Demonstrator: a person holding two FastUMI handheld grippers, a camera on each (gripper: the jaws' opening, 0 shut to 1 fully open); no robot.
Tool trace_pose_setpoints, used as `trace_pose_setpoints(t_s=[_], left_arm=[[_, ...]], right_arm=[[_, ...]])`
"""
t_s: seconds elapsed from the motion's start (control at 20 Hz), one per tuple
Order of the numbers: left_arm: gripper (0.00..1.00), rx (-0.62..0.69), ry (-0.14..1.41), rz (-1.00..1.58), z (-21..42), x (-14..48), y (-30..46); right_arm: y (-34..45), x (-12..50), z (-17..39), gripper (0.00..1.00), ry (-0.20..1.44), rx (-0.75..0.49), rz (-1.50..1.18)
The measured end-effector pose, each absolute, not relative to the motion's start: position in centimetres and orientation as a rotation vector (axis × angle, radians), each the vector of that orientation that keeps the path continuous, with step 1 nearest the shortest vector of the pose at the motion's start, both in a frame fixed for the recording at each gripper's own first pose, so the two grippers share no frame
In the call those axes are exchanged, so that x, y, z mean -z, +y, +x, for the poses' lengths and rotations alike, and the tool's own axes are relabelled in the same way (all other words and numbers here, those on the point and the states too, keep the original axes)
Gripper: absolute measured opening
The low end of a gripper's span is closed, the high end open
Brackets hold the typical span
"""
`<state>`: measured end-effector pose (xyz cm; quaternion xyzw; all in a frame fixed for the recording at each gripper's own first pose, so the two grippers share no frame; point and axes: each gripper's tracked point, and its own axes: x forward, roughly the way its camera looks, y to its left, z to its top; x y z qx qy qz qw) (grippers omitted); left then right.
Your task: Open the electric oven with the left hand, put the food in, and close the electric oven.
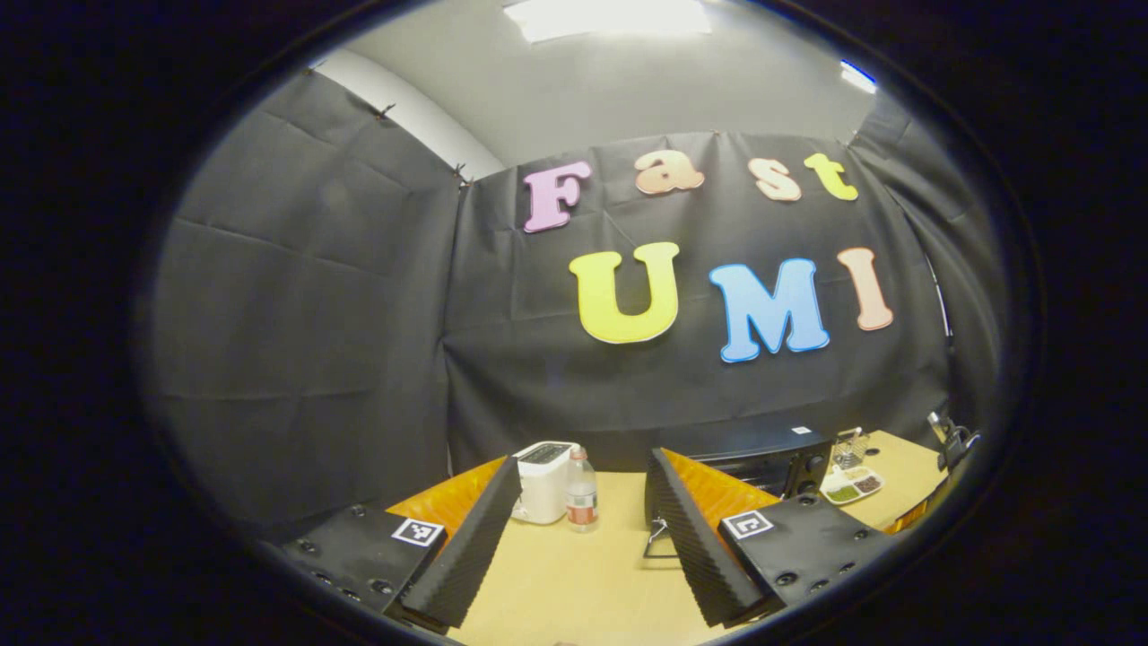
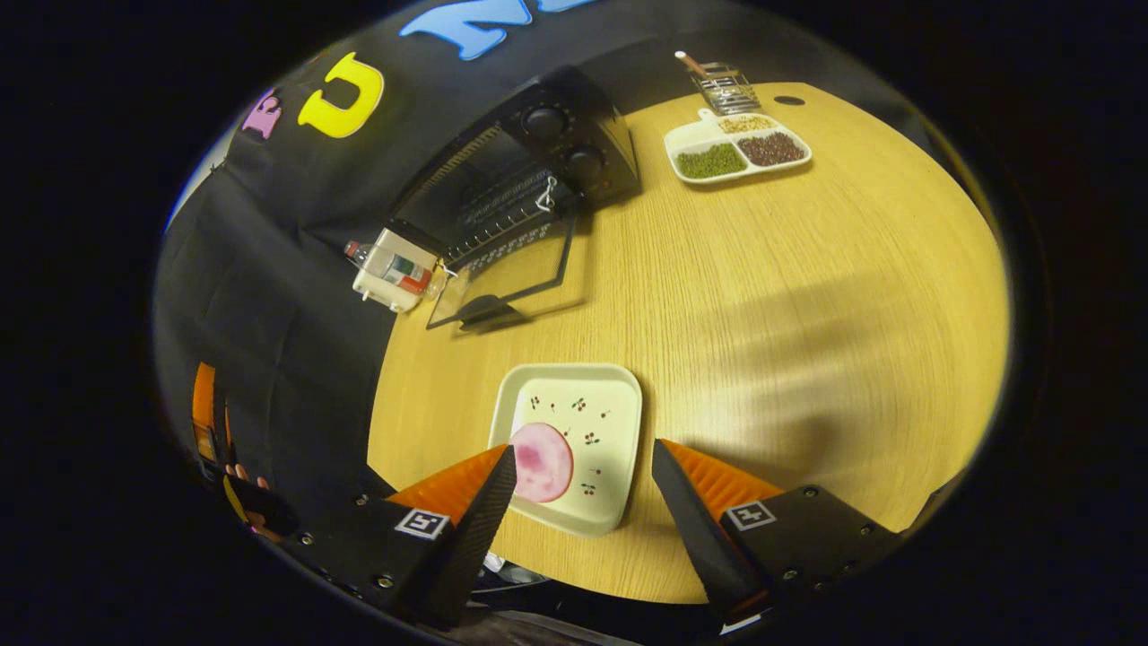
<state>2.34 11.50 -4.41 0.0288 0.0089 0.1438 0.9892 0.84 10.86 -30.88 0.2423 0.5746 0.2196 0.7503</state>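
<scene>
Right gripper view: right gripper (image 2: 583, 471) jaws wide, empty, above plate (image 2: 610, 440) bearing pink food (image 2: 543, 460) at lower centre. Oven (image 2: 529, 179) upper centre, door (image 2: 502, 283) down. Left gripper (image 1: 583, 529) jaws wide, empty.

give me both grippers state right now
Left gripper: open, holding nothing.
Right gripper: open, holding nothing, above the plate.

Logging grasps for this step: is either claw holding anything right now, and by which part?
Nothing is held. The left claw and right claw are both open; the pink food lies on its plate.
</scene>
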Motion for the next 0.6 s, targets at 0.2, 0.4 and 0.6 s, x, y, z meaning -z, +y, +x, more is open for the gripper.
trace_pose_setpoints(t_s=[0.2, 0.4, 0.6], left_arm=[[1.0, -0.306, 0.023, 0.05, 2.3, 4.9, 12.0], [1.0, -0.315, 0.018, 0.062, 2.5, 4.6, 12.3], [1.0, -0.319, 0.022, 0.042, 2.6, 4.9, 12.4]], right_arm=[[10.8, 33.2, 0.7, 0.53, 1.34, -0.424, 0.51], [11.0, 33.9, -0.5, 0.41, 1.422, -0.438, 0.48], [10.4, 35.5, -0.1, 0.41, 1.439, -0.376, 0.451]])
